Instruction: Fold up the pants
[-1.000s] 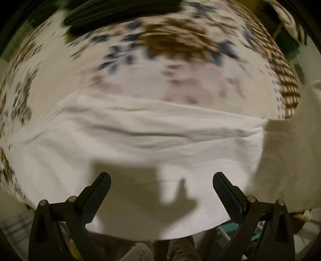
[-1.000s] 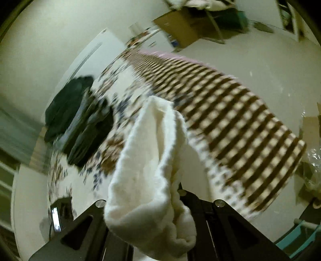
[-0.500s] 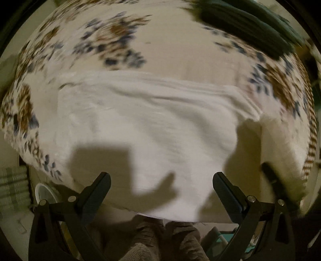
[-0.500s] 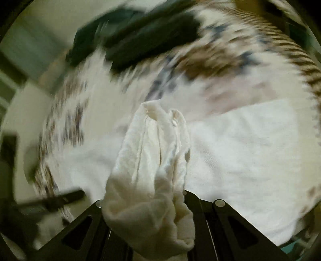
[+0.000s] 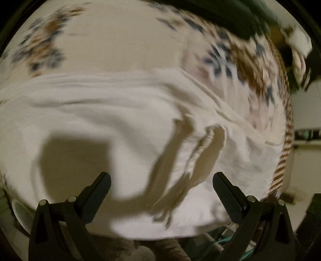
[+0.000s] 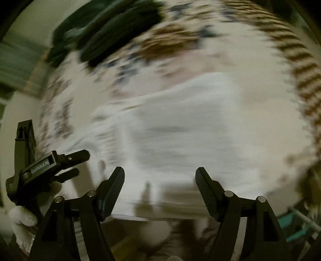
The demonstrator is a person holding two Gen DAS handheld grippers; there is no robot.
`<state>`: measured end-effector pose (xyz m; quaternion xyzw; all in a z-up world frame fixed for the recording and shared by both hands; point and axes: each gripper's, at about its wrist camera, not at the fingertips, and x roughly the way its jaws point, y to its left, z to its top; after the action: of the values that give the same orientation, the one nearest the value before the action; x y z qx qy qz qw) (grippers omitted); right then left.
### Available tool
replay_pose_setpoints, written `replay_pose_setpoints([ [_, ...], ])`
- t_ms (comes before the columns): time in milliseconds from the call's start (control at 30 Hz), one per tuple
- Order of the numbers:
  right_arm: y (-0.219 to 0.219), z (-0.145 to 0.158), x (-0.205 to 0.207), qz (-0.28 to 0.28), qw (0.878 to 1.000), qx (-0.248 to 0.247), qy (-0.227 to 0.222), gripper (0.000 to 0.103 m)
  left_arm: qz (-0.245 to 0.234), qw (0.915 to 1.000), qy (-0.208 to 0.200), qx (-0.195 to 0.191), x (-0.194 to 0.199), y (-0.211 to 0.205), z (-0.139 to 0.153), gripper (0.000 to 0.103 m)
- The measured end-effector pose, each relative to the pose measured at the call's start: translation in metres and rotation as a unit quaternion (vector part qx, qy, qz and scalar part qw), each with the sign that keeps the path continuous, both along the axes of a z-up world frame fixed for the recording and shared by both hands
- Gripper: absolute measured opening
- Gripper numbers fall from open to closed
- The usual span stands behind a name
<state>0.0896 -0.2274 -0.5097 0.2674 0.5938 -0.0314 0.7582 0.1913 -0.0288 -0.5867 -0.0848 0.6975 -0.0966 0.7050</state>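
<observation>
White pants lie spread flat on a floral bedspread and fill the middle of both blurred views. My left gripper hovers open over them with nothing between its fingers. A loose fold of the white cloth hangs in the air just beyond its right finger and casts a shadow on the pants. My right gripper points down at the pants. Its jaws are opening and nothing is between them. The right wrist view also shows the left gripper at the lower left, held by a white-gloved hand.
Dark green clothes lie piled at the far side of the bed. The bedspread has a brown checked border along its right edge. A teal frame stands on the floor by the near edge, beside the person's feet.
The right gripper, shut on a bunched fold of white cloth before, has opened and the cloth has left its jaws. Both grippers swung across and lower over the pants. The left stayed open.
</observation>
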Motion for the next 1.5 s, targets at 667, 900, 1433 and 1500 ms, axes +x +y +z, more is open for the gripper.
replay_pose_setpoints([
  [667,-0.041,-0.037,0.009,0.001,0.995,-0.06,0.076,0.076,0.033,0.9993,0.02,0.001,-0.027,0.029,-0.01,0.021],
  [900,0.015,-0.023,0.032,0.088,0.99,-0.102,0.05,0.076,0.006,0.9998,-0.005,0.018,-0.027,0.027,0.01,0.078],
  [1433,0.077,-0.026,0.043,0.115,0.982,-0.135,0.061,0.081,0.03,0.9977,-0.037,0.049,-0.031,0.051,0.019,0.083],
  [1500,0.082,-0.018,0.046,0.116,0.983,-0.131,0.053,0.085,0.058,0.9971,-0.042,0.027,-0.032,0.075,0.029,0.091],
])
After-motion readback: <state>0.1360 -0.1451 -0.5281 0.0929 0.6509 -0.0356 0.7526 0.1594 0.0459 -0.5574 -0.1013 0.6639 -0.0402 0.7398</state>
